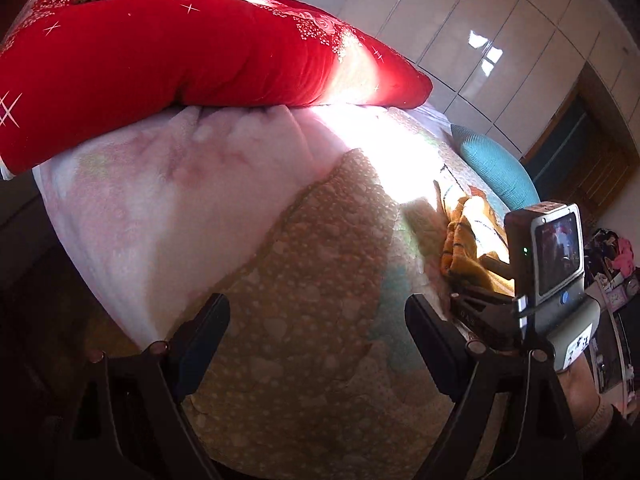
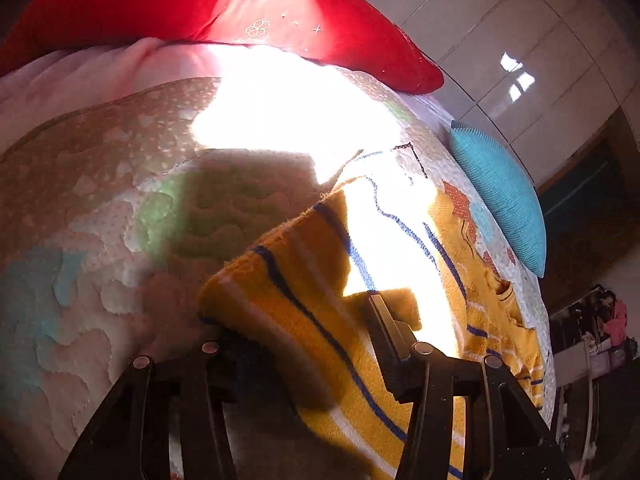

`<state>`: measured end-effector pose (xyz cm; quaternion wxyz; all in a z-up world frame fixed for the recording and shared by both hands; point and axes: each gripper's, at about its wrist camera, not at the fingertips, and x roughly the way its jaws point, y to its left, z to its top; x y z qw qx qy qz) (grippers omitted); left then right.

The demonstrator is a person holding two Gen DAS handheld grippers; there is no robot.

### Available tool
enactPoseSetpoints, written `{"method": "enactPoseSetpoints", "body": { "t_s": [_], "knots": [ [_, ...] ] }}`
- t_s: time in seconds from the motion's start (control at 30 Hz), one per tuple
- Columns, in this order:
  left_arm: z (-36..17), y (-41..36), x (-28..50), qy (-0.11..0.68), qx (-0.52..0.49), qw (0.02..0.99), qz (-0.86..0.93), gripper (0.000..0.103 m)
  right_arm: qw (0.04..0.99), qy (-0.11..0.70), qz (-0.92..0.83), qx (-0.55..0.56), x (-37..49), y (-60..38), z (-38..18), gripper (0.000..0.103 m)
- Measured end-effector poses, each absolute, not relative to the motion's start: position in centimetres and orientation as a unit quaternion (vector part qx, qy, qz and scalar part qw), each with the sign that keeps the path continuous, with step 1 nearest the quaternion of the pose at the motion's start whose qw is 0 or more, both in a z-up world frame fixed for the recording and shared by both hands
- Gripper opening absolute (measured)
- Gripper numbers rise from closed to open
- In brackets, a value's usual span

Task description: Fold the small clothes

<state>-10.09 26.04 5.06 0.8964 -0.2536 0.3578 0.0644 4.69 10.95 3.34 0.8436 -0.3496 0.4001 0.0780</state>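
Observation:
A small yellow knit garment with blue and white stripes [image 2: 320, 300] lies on the quilted bedspread [image 2: 100, 240]. In the right wrist view its near folded edge lies between my right gripper's fingers [image 2: 384, 332], which stand wide apart; the left finger is partly hidden under the cloth. My right gripper [image 2: 296, 340] is open around the garment. In the left wrist view the garment [image 1: 468, 236] is at the right, beside the right gripper's body [image 1: 556, 256]. My left gripper [image 1: 316, 332] is open and empty above the bedspread [image 1: 312, 264].
A red quilt [image 1: 180, 56] lies folded at the far side of the bed over a pale pink blanket [image 1: 160, 184]. A teal pillow [image 2: 504, 196] lies at the bed's right edge. White wardrobe doors [image 1: 500, 40] stand behind. Strong sunlight washes out the bed's middle.

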Motion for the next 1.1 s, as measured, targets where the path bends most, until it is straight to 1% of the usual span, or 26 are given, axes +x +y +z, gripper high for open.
{"method": "enactPoseSetpoints", "body": {
  "t_s": [0.03,0.07,0.1,0.13,0.2,0.3,0.4,0.5,0.6,0.7,0.83,0.87,0.9,0.97,1.1],
  "knots": [
    [5.1,26.1,-10.1,0.358,-0.256,0.896,0.064,0.088,0.845,0.399,0.069,-0.349,5.5,11.2,3.1,0.051],
    [5.1,26.1,-10.1,0.358,-0.258,0.895,0.062,0.088,0.847,0.4,0.064,-0.343,6.4,11.4,3.0,0.038],
    [5.2,26.0,-10.2,0.357,-0.258,0.896,0.062,0.088,0.849,0.406,0.06,-0.332,7.1,11.5,3.0,0.022],
    [5.3,25.9,-10.3,0.357,-0.256,0.896,0.063,0.088,0.851,0.415,0.056,-0.317,7.6,11.2,3.1,0.018],
    [5.7,25.8,-10.7,0.354,-0.253,0.898,0.066,0.088,0.861,0.427,0.068,-0.268,8.1,10.0,4.2,0.014],
    [6.3,25.3,-10.8,0.354,-0.249,0.899,0.067,0.088,0.876,0.436,0.097,-0.182,8.0,7.2,7.0,0.012],
    [7.1,23.9,-10.2,0.355,-0.238,0.902,0.06,0.088,0.895,0.424,0.105,-0.092,7.8,2.8,11.1,0.012],
    [8.1,21.6,-9.5,0.356,-0.22,0.907,0.041,0.088,0.912,0.399,0.092,-0.004,7.3,-3.9,15.2,0.012],
    [8.7,18.8,-8.6,0.362,-0.2,0.91,0.018,0.088,0.918,0.386,0.056,0.069,6.2,-12.0,17.1,0.012],
    [8.9,15.8,-7.6,0.372,-0.18,0.91,-0.008,0.088,0.91,0.394,0.015,0.129,5.2,-20.0,15.7,0.012],
    [8.7,11.8,-6.1,0.391,-0.159,0.906,-0.045,0.088,0.881,0.432,-0.016,0.193,3.6,-27.4,11.2,0.012],
    [8.8,10.8,-5.8,0.394,-0.153,0.905,-0.056,0.088,0.873,0.441,-0.005,0.21,3.5,-28.6,10.1,0.014],
    [8.8,9.9,-5.5,0.397,-0.146,0.904,-0.065,0.088,0.867,0.444,0.005,0.228,3.3,-29.6,9.4,0.019],
    [8.9,8.2,-5.1,0.403,-0.133,0.902,-0.079,0.088,0.863,0.436,0.021,0.253,2.1,-30.6,9.2,0.022],
    [9.1,6.1,-5.1,0.406,-0.102,0.903,-0.093,0.088,0.884,0.415,0.011,0.217,-0.2,-31.4,11.7,0.027]
  ]
}}
